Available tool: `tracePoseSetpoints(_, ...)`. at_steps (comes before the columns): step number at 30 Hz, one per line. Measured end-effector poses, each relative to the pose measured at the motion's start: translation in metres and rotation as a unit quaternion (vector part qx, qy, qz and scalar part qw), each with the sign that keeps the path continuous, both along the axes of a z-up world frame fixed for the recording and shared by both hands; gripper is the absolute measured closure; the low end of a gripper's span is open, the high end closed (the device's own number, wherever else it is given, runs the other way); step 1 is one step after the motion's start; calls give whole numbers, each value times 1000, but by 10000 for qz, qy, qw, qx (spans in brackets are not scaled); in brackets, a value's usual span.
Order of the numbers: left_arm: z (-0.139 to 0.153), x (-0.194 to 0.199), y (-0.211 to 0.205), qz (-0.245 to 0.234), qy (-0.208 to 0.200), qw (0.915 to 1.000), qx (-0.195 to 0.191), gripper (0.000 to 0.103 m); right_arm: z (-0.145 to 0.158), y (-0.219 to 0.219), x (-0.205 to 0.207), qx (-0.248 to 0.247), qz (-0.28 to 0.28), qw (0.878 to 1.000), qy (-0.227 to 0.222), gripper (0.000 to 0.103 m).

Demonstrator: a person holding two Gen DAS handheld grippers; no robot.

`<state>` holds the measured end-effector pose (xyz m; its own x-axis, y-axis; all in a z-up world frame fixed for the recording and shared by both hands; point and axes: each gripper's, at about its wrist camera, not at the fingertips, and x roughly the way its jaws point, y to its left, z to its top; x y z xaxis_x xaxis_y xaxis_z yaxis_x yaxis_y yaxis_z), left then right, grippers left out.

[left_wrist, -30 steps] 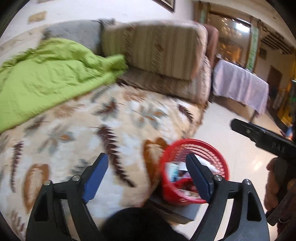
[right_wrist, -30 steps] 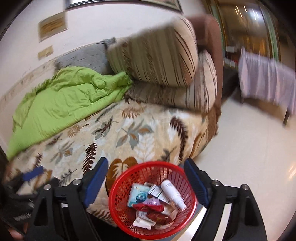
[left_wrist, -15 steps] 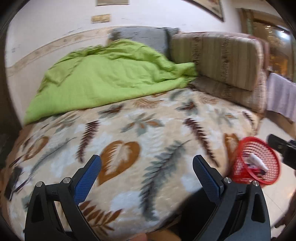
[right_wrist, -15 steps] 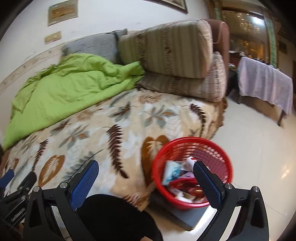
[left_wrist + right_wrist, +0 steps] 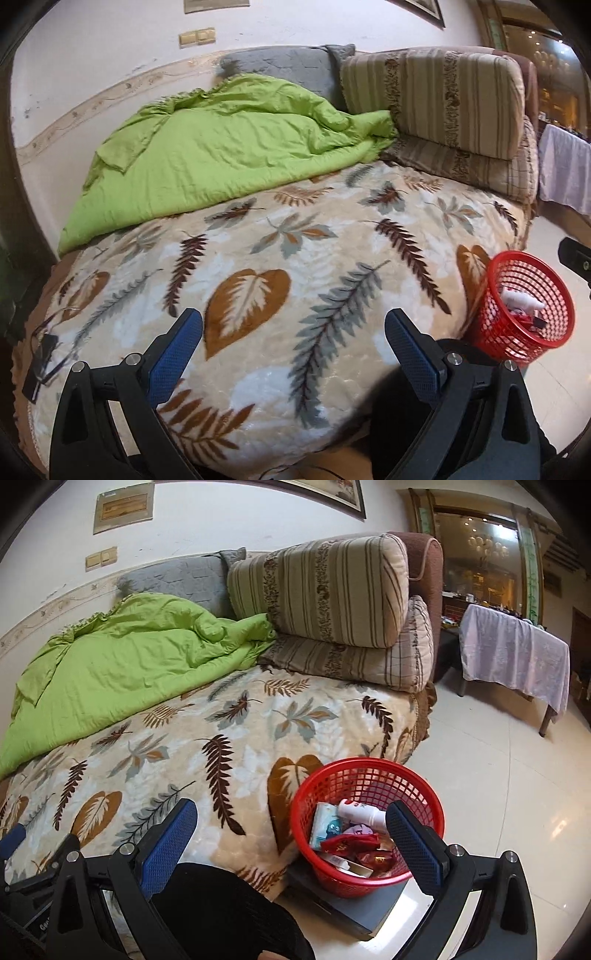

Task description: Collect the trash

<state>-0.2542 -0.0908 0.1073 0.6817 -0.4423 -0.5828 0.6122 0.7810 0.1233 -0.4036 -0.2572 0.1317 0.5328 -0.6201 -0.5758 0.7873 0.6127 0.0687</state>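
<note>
Both the left gripper (image 5: 293,330) and the right gripper (image 5: 291,821) are spread wide, holding nothing. Red basket (image 5: 369,771) sits just beside the leaf-print bed (image 5: 236,738), trash (image 5: 351,843) inside (wrappers, a bottle). Judged step: scanning the bed for leftovers; none visible.

Red basket (image 5: 369,812) contents partly hidden behind right hand-held gripper (image 5: 291,830) finger; wrapper labels too small to read. Grey box (image 5: 354,908) under basket mostly covered. Dark flat object (image 5: 38,365) at bed edge unidentifiable. Wall picture (image 5: 314,494) cut off by frame top.
</note>
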Motion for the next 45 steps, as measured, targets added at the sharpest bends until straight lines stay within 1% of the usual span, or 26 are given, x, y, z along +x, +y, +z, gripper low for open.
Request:
tracePoseSetpoints(5, -4, 4, 0, -64, 288, 9995, -93, 4, 2, 3, -1, -26, 19, 10000, -10, 0)
tracePoseSetpoints(10, -9, 13, 6, -50, 680, 9971, -328, 5, 3, 7, -1, -67, 23, 10000, 33, 0)
tracePoseSetpoints(12, -11, 14, 4, -72, 743, 9966, -341, 5, 2, 5, -4, -16, -34, 10000, 36, 0)
tracePoseSetpoints(16, -12, 8, -1, -177, 708, 9969, -293, 5, 2, 2, -7, 36, -129, 9999, 65, 0)
tracePoseSetpoints(20, -6, 0, -2, -294, 587, 9972, -346, 5, 3, 4, -8, 12, -140, 9999, 94, 0)
tracePoseSetpoints(22, -2, -4, 0, -321, 464, 9977, -381, 5, 4, 5, -8, -37, -158, 9998, 127, 0)
tracePoseSetpoints(25, 3, -6, 2, -345, 384, 9977, -430, 5, 8, 10, -9, -147, -201, 9996, 160, 0)
tracePoseSetpoints(28, 5, -7, 2, -374, 370, 9976, -459, 5, 10, 12, -11, -219, -298, 9991, 209, 0)
tracePoseSetpoints(34, 7, -11, 0, -400, 330, 9976, -458, 5, 8, 7, -12, -149, -430, 9983, 362, 0)
tracePoseSetpoints(45, 7, -12, -1, -404, 327, 9976, -451, 5, 1, 4, -9, -10, -432, 9977, 513, 0)
